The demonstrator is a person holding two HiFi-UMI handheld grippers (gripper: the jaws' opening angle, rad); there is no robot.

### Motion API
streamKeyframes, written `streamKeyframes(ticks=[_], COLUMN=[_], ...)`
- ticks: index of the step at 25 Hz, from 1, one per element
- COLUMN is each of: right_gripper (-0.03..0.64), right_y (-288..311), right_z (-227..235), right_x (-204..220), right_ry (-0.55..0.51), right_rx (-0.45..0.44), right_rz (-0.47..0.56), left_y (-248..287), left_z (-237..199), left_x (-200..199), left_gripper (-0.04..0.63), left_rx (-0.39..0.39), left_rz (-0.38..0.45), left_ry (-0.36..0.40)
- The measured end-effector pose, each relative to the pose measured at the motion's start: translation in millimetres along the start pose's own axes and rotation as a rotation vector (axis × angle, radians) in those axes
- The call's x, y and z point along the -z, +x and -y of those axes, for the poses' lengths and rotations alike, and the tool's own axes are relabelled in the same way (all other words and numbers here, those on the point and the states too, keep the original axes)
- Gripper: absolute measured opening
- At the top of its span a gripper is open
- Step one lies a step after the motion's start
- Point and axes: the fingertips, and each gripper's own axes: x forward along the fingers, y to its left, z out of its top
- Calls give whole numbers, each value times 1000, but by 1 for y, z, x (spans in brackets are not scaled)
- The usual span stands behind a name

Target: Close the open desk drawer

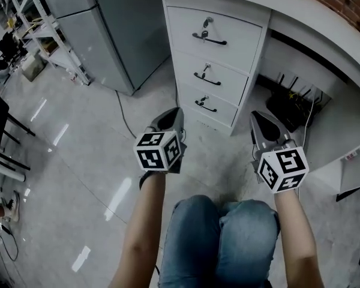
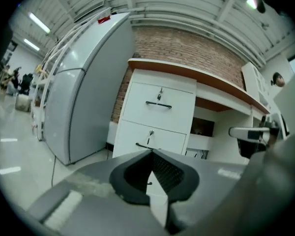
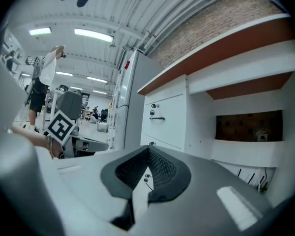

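Grey polished floor (image 1: 78, 161) of a workshop, brick wall (image 2: 187, 48) behind a white desk (image 1: 324, 17). Both forearms stretched forward over denim-clad knees (image 1: 222, 233). Left gripper (image 1: 171, 114) and right gripper (image 1: 261, 117) held level, side by side, each with jaws pressed together on nothing. Ahead, apart from both, the drawer pedestal (image 1: 219, 57), all three drawers (image 1: 225, 71) flush. Grey refrigerator (image 1: 108, 35) to its left, black router (image 1: 291, 110) under the desk, cable (image 1: 123, 116) trailing across the floor.

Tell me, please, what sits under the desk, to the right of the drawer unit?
A black box with upright antennas stands there, with a few cables beside it. The desk top covers whatever lies farther to the right.
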Motion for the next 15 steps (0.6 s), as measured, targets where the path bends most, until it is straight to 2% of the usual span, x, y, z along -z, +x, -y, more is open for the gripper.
streamKeyframes(ticks=[3, 7, 11, 13, 15], right_gripper=[-3, -3, -3, -3, -3], right_y=[-8, -10, -14, -21, -30], right_z=[-3, -14, -29, -32, -32], right_x=[-23, -40, -47, -50, -51], right_ry=[46, 100, 21, -48, -73], right_rx=[37, 67, 76, 90, 101], right_rz=[24, 41, 63, 104, 142], left_y=[-17, -33, -54, -64, -70], left_z=[18, 30, 32, 30, 30], left_x=[-21, -41, -57, -62, -65], left_gripper=[0, 0, 0, 0, 0], left_rx=[5, 1, -30, -42, -51], left_rz=[9, 42, 80, 104, 118], left_ry=[144, 214, 276, 290, 305])
